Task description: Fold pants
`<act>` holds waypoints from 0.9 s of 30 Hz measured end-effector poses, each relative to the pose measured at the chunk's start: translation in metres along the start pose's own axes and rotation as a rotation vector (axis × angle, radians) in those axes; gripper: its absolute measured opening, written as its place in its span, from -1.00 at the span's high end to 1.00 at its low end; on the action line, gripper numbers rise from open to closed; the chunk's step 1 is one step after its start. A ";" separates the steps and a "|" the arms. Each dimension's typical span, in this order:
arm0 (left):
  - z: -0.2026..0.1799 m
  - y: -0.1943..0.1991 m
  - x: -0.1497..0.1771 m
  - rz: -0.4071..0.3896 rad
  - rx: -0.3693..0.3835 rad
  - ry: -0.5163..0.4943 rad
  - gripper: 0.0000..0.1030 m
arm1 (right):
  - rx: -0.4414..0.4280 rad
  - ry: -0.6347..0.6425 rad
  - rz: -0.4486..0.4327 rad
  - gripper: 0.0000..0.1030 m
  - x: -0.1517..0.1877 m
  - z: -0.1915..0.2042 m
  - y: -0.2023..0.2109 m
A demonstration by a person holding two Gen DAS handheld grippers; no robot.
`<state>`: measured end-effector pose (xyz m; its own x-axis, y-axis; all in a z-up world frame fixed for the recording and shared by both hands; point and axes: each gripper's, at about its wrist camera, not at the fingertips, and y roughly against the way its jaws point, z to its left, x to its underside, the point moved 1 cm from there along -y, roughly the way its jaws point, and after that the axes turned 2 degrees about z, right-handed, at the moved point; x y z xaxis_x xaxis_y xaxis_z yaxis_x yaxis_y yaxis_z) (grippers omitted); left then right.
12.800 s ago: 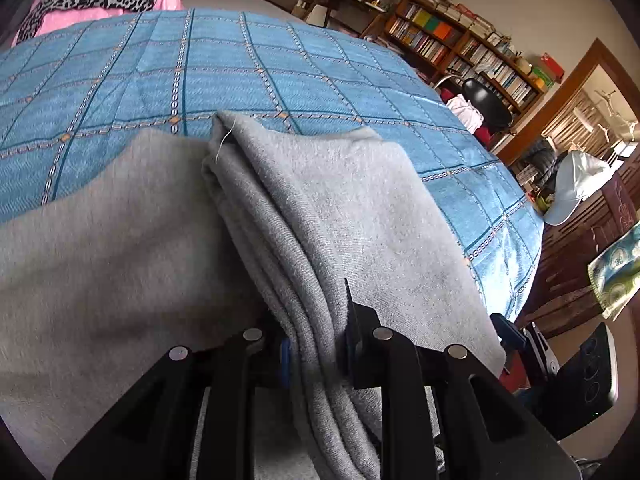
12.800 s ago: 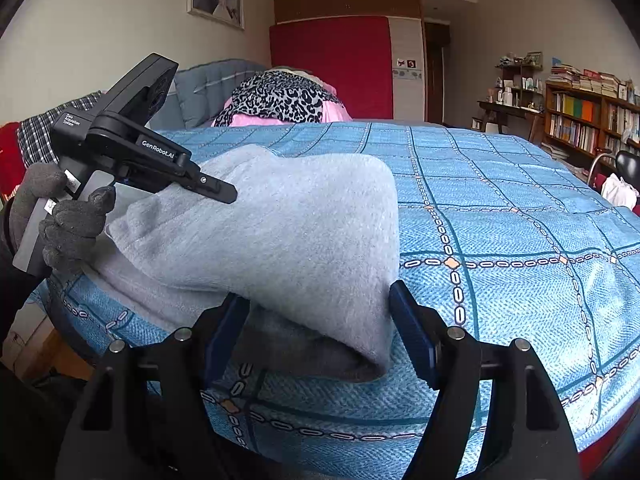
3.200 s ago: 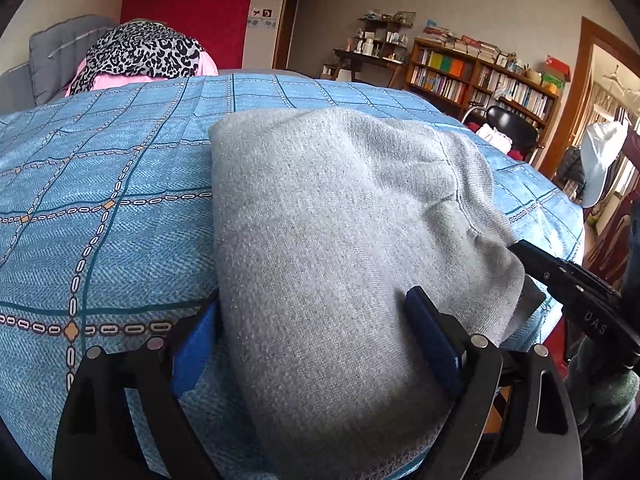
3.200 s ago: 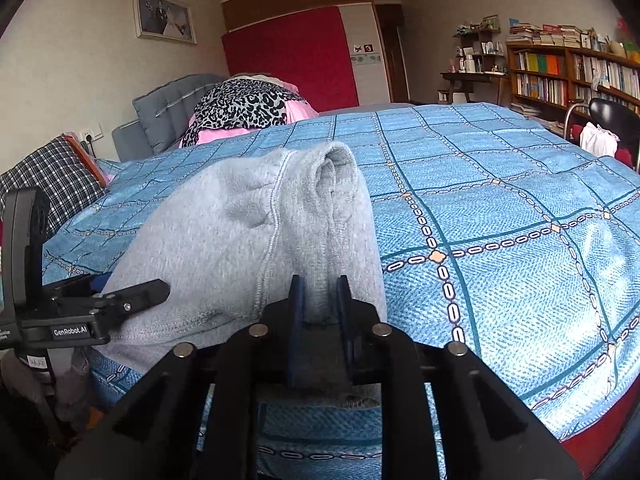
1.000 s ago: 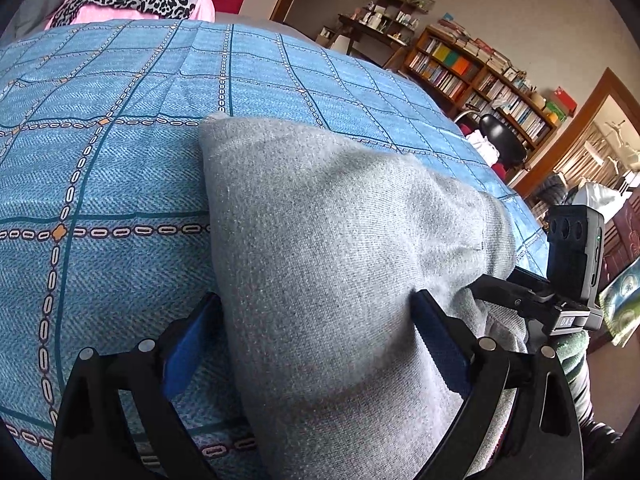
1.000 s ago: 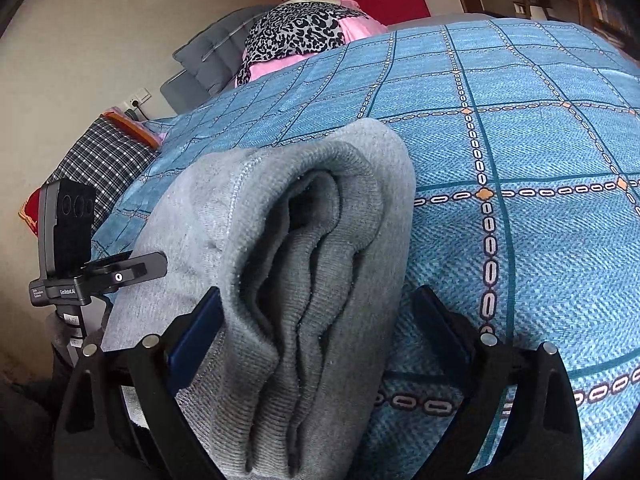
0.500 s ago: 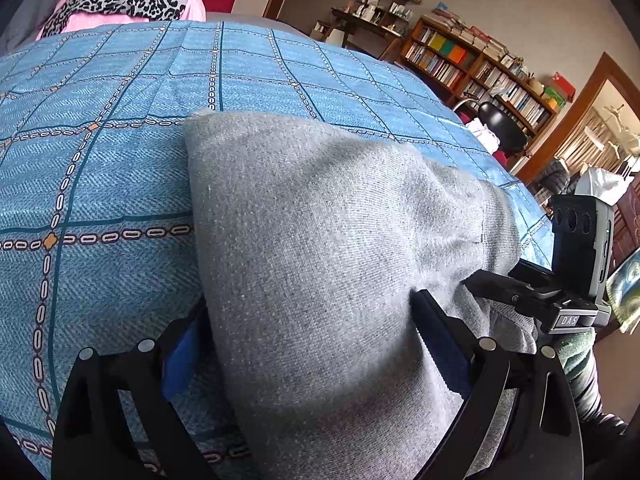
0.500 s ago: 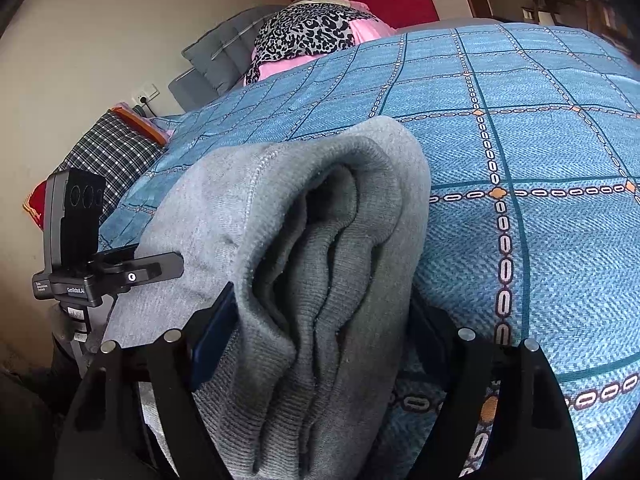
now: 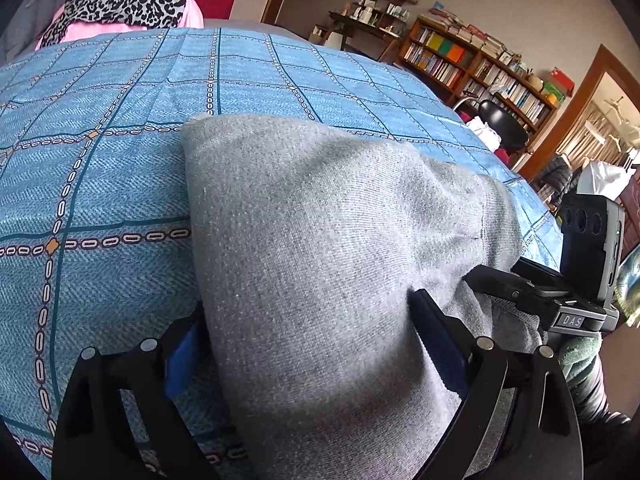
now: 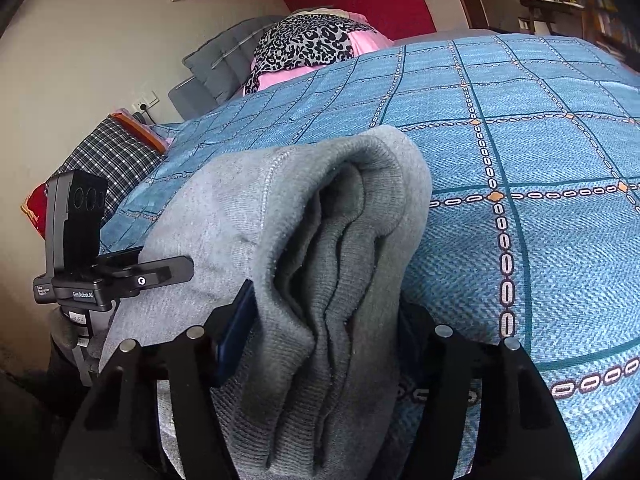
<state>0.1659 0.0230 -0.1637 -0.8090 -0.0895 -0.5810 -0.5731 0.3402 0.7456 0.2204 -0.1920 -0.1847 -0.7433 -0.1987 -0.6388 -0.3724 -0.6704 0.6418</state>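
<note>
The grey pants [image 9: 320, 248] are folded into a thick bundle at the near edge of the blue checked bedspread [image 9: 120, 128]. My left gripper [image 9: 308, 344] straddles one end of the bundle, its jaws pressed against both sides. My right gripper [image 10: 324, 332] straddles the other end, where the stacked fold layers [image 10: 344, 260] show, its jaws also squeezed against the cloth. Each gripper shows in the other's view: the right one [image 9: 520, 280] and the left one [image 10: 160, 272].
A leopard-print and pink pillow pile [image 10: 308, 48] lies at the head of the bed. A checked cushion [image 10: 108, 156] sits at the bed's left side. Bookshelves [image 9: 480, 68] and a black chair [image 9: 500, 124] stand beyond the far bed edge.
Both grippers' jaws have narrowed from wide open to pressing on the ends of the folded pants. The bundle looks slightly raised and bunched.
</note>
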 end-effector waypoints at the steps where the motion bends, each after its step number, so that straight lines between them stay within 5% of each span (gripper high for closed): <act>1: -0.002 0.000 0.000 -0.002 -0.006 -0.008 -0.67 | 0.001 -0.001 -0.004 -0.18 0.000 0.001 0.000; 19: -0.027 0.018 -0.015 -0.075 -0.080 -0.088 0.18 | 0.019 0.023 -0.119 0.08 -0.007 0.016 0.023; 27: -0.050 0.016 -0.048 -0.104 -0.069 -0.149 0.26 | 0.050 0.008 -0.210 0.09 -0.029 -0.001 0.046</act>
<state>0.1893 -0.0140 -0.1078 -0.7192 0.0206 -0.6945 -0.6648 0.2705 0.6964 0.2258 -0.2179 -0.1369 -0.6420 -0.0643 -0.7640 -0.5458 -0.6614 0.5143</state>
